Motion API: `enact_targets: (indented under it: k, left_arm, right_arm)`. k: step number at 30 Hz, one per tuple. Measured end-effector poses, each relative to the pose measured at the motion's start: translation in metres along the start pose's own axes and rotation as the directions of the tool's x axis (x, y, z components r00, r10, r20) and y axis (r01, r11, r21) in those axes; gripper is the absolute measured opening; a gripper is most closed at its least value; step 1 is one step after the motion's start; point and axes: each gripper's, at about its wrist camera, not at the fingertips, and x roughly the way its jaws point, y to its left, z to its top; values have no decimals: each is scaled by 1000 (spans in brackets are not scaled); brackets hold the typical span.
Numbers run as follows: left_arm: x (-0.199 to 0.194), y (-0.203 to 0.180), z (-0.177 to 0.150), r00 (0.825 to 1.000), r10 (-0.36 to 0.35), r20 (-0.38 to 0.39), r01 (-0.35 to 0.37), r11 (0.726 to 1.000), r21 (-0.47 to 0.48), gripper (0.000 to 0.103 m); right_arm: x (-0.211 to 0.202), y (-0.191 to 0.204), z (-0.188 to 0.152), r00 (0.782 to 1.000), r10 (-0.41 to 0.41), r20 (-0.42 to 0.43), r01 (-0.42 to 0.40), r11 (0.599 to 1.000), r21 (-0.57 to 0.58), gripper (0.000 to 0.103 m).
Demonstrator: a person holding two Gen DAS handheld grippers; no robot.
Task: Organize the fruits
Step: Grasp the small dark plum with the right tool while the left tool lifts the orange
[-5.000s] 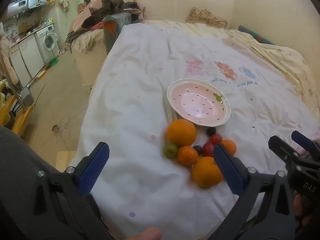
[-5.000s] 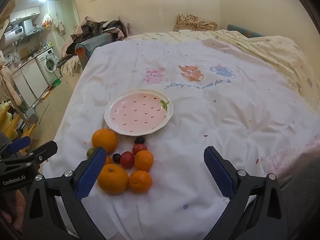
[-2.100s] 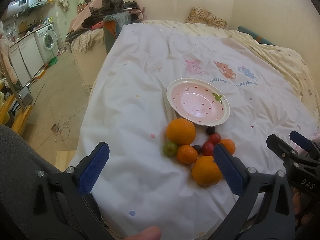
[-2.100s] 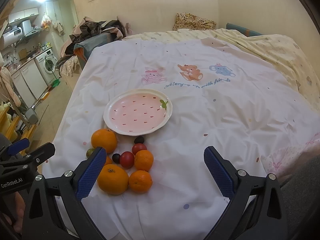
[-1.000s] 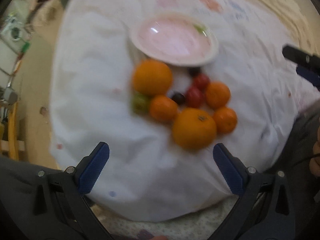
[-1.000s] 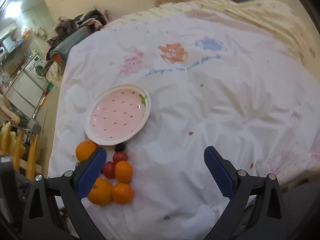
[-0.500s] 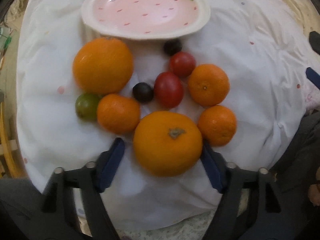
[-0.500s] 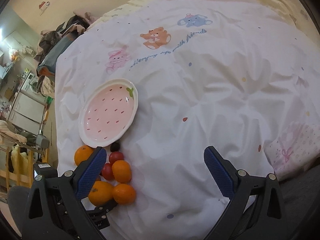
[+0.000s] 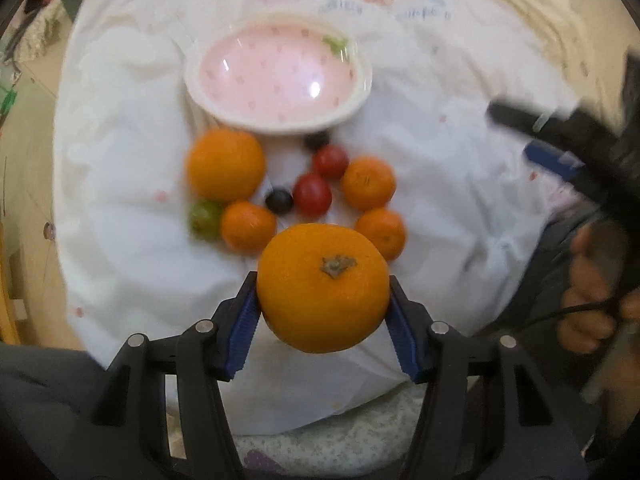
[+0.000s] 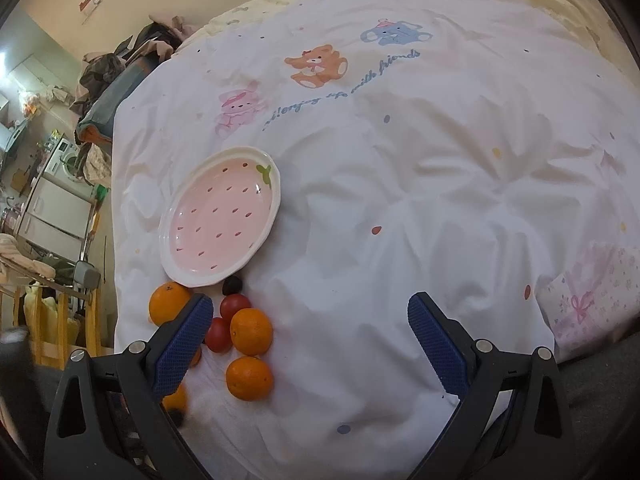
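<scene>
Gripping a big orange (image 9: pixel 323 298) by its sides, the left tongs (image 9: pixel 323 308) pinch it between blue pads, stem facing the camera, nearest of anything in the left view. It seems raised off the bed, though the blur makes that hard to confirm. The right tongs (image 10: pixel 306 344) hang spread and hold nothing, above bare sheet (image 10: pixel 400 200) to the right of the fruit.

Just beyond the held orange lie three mandarins (image 9: pixel 368 182), two tomatoes (image 9: pixel 312 194), two dark fruits (image 9: pixel 279 200), a green fruit (image 9: pixel 205 218) and a second large orange (image 9: pixel 226 164), all bunched together. Farther still sits the plate (image 9: pixel 200 80), with nothing on it.

Risk: the orange is round and smooth, held only at two narrow contacts, so a quick swing toward the plate could roll it out; dropped, it would likely scatter the small fruit below. The soft bedding could also let the plate tip as weight lands near its rim.

Half a second ago the left tongs were only closing round this orange as it rested among the others; now they clamp it and the plate looks farther off. The right tongs are as widely spread as before.
</scene>
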Motion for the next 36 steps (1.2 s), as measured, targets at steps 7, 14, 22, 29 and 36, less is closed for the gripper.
enact_targets:
  k: [7, 14, 22, 29, 36]
  left_arm:
    - [-51, 41, 36, 982, 84, 167, -77, 996, -47, 55]
    - [-54, 79, 46, 973, 122, 198, -105, 990, -94, 55]
    - [-37, 89, 53, 969, 105, 223, -85, 992, -95, 55]
    - [-26, 103, 51, 975, 62, 211, -32, 989, -146, 55]
    - [-26, 110, 51, 978, 41, 205, -4, 984, -177, 55]
  right_arm:
    - [4, 3, 1, 995, 83, -56, -83, 997, 1, 100]
    - [23, 21, 13, 970, 165, -178, -171, 985, -20, 72]
    - [89, 67, 19, 935, 107, -338, -162, 977, -139, 44]
    - [144, 101, 12, 919, -34, -392, -86, 955, -285, 33]
    - [167, 119, 5, 918, -113, -381, -49, 919, -390, 25]
